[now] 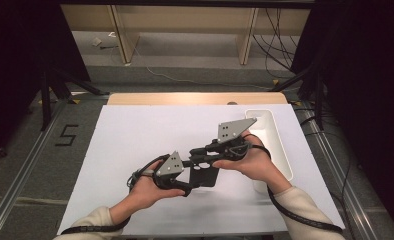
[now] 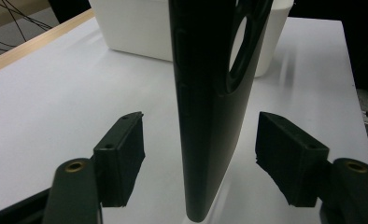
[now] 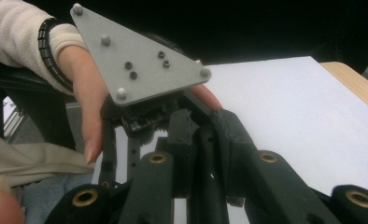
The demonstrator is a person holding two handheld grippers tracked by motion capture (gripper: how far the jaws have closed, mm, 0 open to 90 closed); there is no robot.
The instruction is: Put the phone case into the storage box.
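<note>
Right tool [image 1: 197, 159] clamped on black flat part [image 1: 203, 175], mid-bench [image 1: 135, 135], edge upright. Left tool [image 2: 198, 154] wide open, pads straddling part, untouched. Risk: right lets go early, part topples.

place: lab recording rig
signs: black curtains [image 1: 15, 75], loose cables [image 1: 277, 42] on floor, taped "5" marker [image 1: 66, 135], white-topped table [image 1: 135, 135]

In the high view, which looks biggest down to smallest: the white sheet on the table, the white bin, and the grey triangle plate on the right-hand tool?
1. White sheet, by far the largest.
2. White bin.
3. Grey triangle plate, smallest, though it sits higher, nearer the camera.
</note>
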